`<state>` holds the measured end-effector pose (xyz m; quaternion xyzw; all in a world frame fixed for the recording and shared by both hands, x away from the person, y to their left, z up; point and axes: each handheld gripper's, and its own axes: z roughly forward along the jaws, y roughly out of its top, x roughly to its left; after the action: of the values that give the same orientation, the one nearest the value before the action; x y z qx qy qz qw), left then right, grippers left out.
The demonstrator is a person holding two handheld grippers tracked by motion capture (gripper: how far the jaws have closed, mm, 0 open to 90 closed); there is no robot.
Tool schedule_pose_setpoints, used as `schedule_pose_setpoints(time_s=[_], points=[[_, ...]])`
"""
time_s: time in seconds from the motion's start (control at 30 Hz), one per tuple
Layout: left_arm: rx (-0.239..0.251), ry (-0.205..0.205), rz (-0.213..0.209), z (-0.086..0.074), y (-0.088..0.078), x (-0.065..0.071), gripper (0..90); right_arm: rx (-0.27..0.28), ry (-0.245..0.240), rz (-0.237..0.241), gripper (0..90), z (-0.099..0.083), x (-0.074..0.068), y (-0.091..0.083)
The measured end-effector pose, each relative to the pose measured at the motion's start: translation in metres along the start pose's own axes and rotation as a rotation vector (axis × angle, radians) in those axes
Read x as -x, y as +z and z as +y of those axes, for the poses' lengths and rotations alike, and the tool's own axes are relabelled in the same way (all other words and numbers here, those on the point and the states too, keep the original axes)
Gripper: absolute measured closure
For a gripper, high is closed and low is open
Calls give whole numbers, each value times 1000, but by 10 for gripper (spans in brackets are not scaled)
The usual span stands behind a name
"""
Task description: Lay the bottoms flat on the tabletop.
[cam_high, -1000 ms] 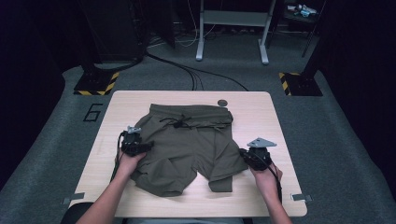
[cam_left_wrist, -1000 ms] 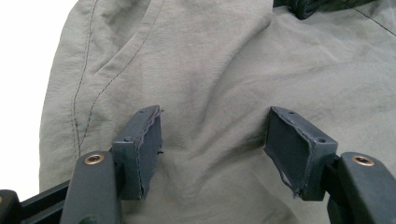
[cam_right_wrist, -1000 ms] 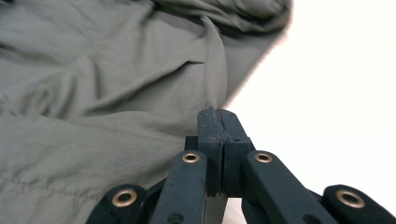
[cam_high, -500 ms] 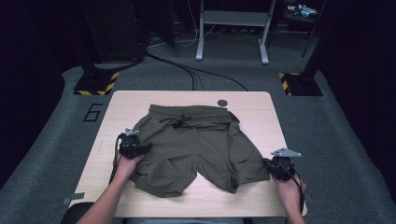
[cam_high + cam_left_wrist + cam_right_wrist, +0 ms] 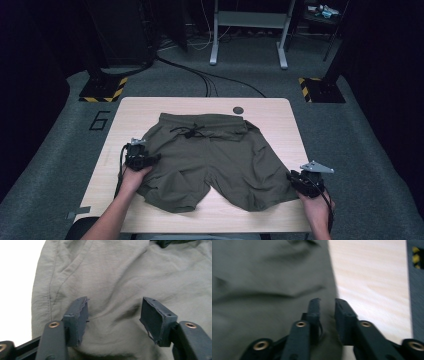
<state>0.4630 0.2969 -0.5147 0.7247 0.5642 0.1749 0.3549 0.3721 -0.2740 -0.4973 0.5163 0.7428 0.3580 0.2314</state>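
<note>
Dark grey carpet surrounds a pale wooden table (image 5: 130,112), and on it a pair of olive-green fabric shorts (image 5: 215,160) lies spread flat, waistband toward the far edge and both legs toward the person. From above, a black drawstring (image 5: 189,132) is knotted at the waistband, a small round dark disc (image 5: 238,110) sits on the bare wood just beyond it, and black cables (image 5: 210,80) cross the floor toward yellow-and-black striped floor plates (image 5: 102,92).

The left gripper (image 5: 141,159) sits at the outer edge of the shorts' left leg. Its own view shows what the high view cannot: the jaws stand wide apart over wrinkled cloth, pads not pressing on it, with a seam line running down the fabric to one side.

The right gripper (image 5: 300,181) is at the outer hem of the right leg, near the table's right edge. In the right gripper view (image 5: 327,305), which is blurred, the jaws are narrowly parted, having just been opening; the shorts' edge lies under and between them, apparently released, with bare wood just beside.
</note>
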Motion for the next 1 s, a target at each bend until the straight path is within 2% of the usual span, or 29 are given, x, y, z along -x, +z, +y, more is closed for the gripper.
schedule_pose_setpoints(time_s=[0.1, 0.23, 0.3, 0.5, 0.63, 0.7, 0.8, 0.83, 0.93, 1.0], points=[[15, 5, 1, 2, -6, 2, 393, 34, -42, 24, 682, 7, -9, 0], [37, 17, -6, 5, -20, 8, 393, 64, -68, 51, 671, 18, -25, 6], [43, 24, -20, 5, -32, 14, 393, 75, -73, 68, 668, 24, -32, 10], [38, 44, -49, -1, -50, 23, 389, 97, -96, 130, 635, 41, -57, 28], [57, 62, -47, -7, -56, 34, 378, 100, -107, 167, 633, 50, -72, 45], [55, 75, -42, -10, -53, 37, 378, 107, -119, 184, 629, 53, -79, 55], [39, 62, -46, -9, -45, 37, 375, 107, -124, 199, 627, 57, -90, 73], [47, 56, -46, -8, -42, 37, 375, 100, -127, 197, 624, 58, -93, 79], [31, 65, -46, -7, -29, 34, 381, 75, -131, 188, 598, 60, -101, 97], [19, 74, -48, -9, -19, 32, 381, 60, -159, 170, 594, 60, -107, 107]])
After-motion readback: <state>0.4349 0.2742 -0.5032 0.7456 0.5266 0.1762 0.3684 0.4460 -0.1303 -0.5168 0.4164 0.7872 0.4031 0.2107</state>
